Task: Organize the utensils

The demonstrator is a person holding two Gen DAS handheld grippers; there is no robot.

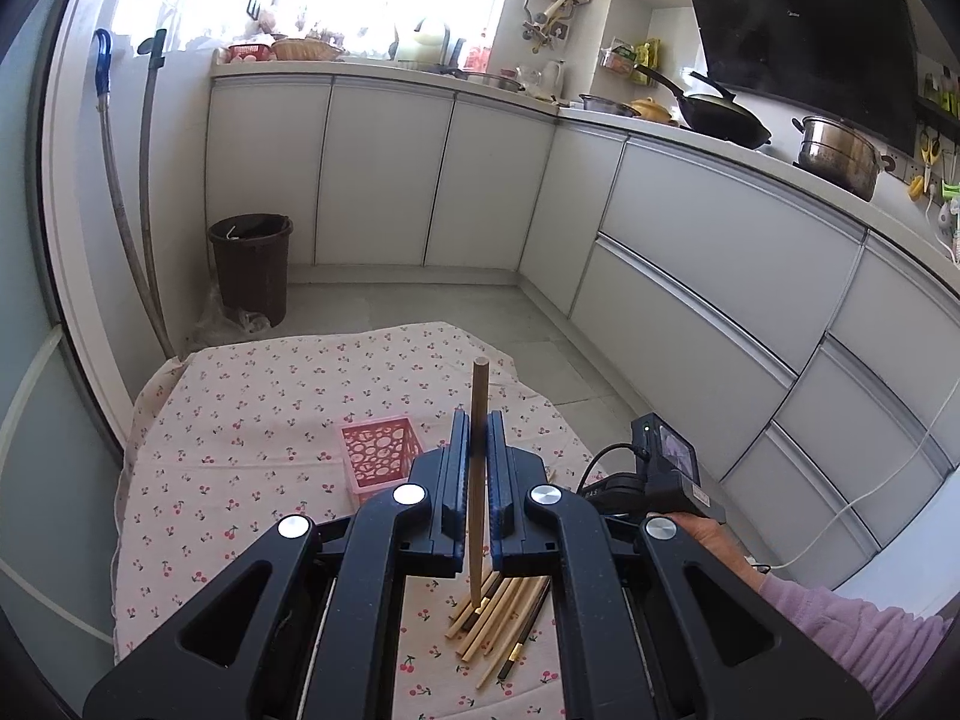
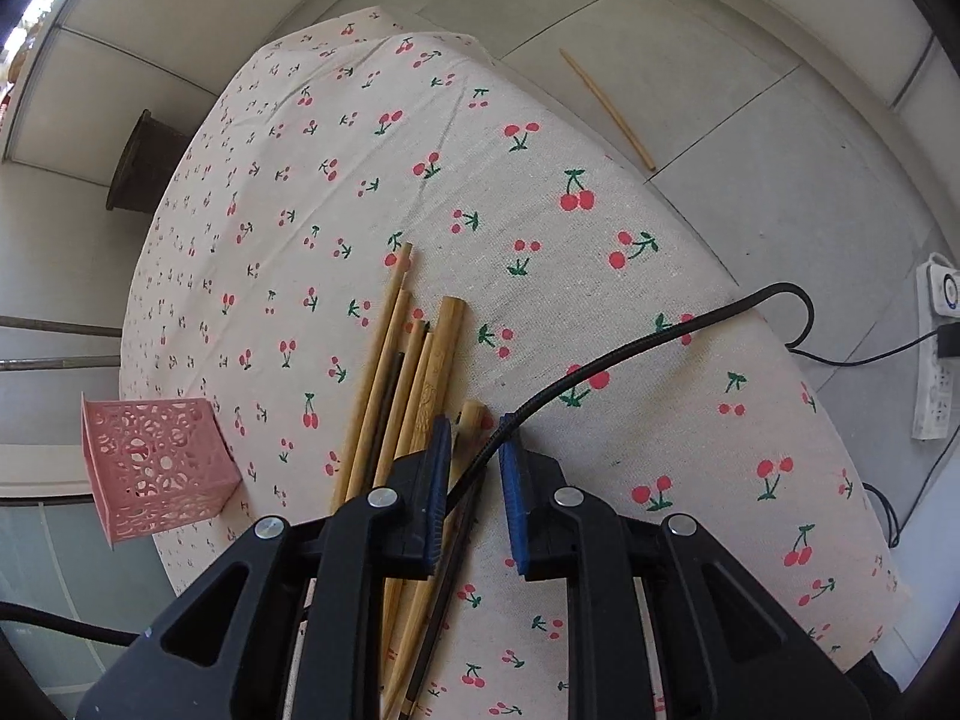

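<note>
- Chopsticks (image 2: 396,396) lie in a loose bundle on the near part of the worktop (image 2: 540,192) — mostly pale wood, with a dark one among them.
- Worktop: covered by a cream cloth printed with red cherries, floor tiles beyond its far edge.
- Pink basket (image 2: 153,465) with a pierced circle pattern stands on the cloth, left of the bundle and apart from it.
- Left claw (image 1: 478,441) is closed tight on a single brown chopstick (image 1: 478,420), held upright, its lower end just over the bundle in the left wrist view.
- Right claw (image 2: 474,450) points steeply down over the right side of the bundle, jaws a little way apart; one thick pale stick end shows between the blue pads — I cannot tell whether they touch it.
- Black cable (image 2: 630,348) crosses in front of the right claw.
- One stray chopstick (image 2: 606,108) lies on the floor past the far edge of the worktop.
</note>
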